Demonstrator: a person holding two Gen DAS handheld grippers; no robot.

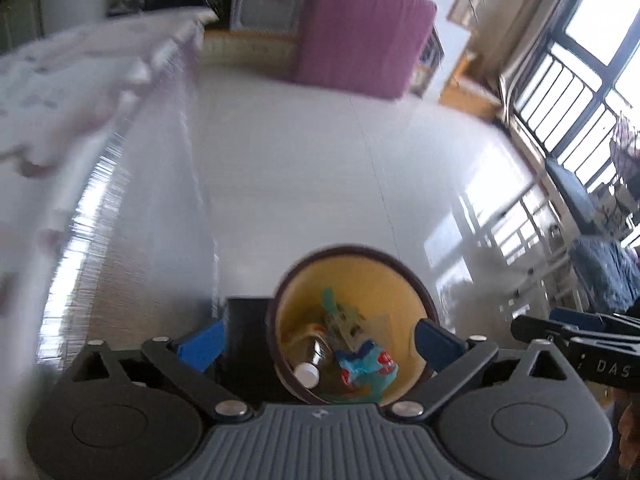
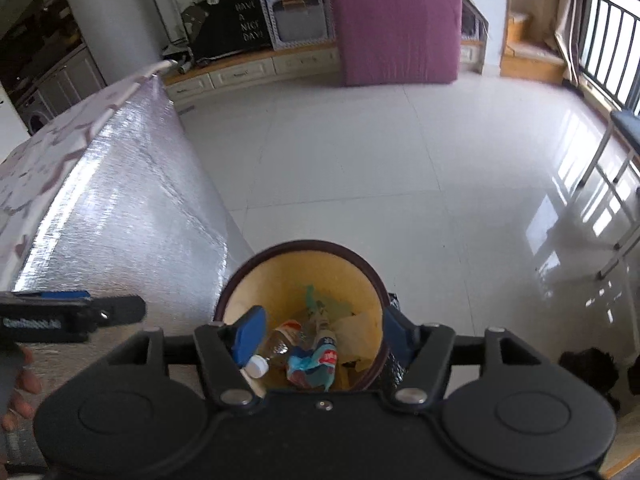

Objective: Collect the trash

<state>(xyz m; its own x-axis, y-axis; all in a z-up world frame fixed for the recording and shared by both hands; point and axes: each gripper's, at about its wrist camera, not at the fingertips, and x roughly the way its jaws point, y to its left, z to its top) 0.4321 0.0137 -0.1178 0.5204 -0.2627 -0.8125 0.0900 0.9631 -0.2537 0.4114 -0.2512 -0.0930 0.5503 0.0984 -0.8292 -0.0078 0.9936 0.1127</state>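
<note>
A round trash bin (image 1: 352,252) with a dark rim and yellow inside stands on the floor below both grippers; it also shows in the right wrist view (image 2: 304,246). Inside lie a clear plastic bottle with a white cap (image 1: 307,372) (image 2: 276,346), a crumpled blue and red wrapper (image 1: 366,364) (image 2: 316,362) and yellowish paper (image 2: 360,328). My left gripper (image 1: 320,340) is open and empty above the bin. My right gripper (image 2: 320,330) is open and empty above it too. Each gripper shows at the edge of the other's view (image 1: 576,336) (image 2: 72,314).
A table (image 2: 120,200) with a foil-covered side and a patterned cloth stands left of the bin. A black object (image 1: 246,320) sits beside the bin. A purple mattress (image 2: 394,20) leans on a cabinet at the back. A white chair (image 2: 616,152) stands by the windows at right.
</note>
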